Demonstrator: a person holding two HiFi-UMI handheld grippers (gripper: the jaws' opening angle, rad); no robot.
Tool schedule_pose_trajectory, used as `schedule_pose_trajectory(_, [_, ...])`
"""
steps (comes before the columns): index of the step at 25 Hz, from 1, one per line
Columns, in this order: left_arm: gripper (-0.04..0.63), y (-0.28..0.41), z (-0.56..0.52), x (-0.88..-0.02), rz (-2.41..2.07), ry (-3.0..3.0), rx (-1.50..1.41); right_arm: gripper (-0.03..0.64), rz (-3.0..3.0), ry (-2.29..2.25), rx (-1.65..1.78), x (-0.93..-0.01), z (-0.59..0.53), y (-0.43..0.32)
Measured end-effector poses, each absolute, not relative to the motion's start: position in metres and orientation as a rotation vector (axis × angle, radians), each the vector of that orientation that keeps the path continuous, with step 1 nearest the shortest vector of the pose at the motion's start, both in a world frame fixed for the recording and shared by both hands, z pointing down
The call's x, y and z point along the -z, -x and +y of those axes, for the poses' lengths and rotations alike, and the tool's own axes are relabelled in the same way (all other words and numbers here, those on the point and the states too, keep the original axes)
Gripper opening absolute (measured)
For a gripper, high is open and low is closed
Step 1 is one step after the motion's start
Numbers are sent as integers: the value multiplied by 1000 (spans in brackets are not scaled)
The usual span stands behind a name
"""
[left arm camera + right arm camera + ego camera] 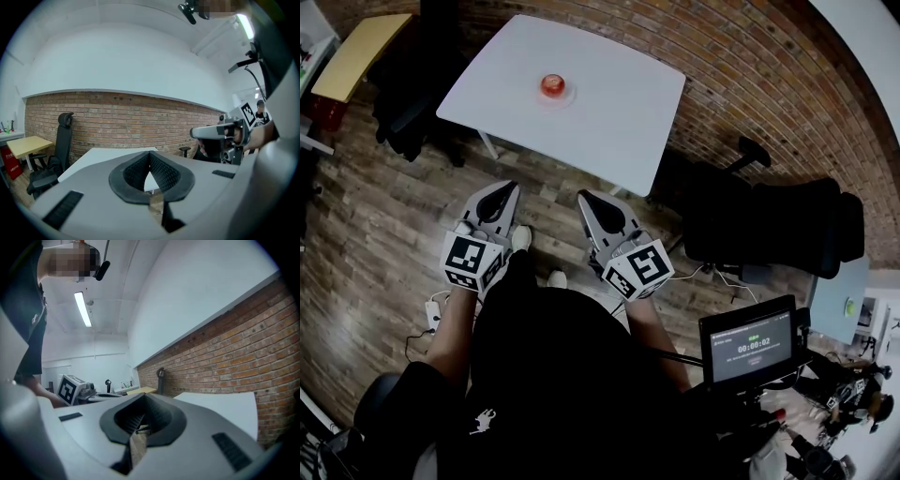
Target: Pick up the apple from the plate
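Note:
A red apple [552,85] sits on a small white plate [567,97] in the middle of the white table [619,112], seen in the head view. Both grippers hang over the wooden floor, short of the table's near edge. My left gripper [501,189] has its jaws together with nothing between them, and the left gripper view shows its tips [150,155] touching, the table [98,158] beyond. My right gripper [587,198] also looks shut and empty, its tips [142,396] meeting. Neither gripper view shows the apple.
A brick wall runs behind the table. A black office chair [773,225] stands at the right and another [408,98] at the left beside a yellow desk [358,54]. A small screen [750,345] is at the lower right. A power strip [432,313] lies on the floor.

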State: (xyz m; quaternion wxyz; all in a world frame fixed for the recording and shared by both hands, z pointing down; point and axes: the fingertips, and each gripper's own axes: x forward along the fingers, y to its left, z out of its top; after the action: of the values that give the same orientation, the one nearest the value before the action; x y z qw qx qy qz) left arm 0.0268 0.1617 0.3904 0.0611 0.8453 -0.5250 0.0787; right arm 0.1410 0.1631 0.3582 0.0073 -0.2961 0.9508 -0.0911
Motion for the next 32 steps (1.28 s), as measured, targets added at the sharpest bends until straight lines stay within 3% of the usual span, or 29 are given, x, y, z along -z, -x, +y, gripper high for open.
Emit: schedule_pose_trajectory(32, [6,66,-27,-398,-1343,-2680,-238,3,2929,1171,278,-360,-13,-47])
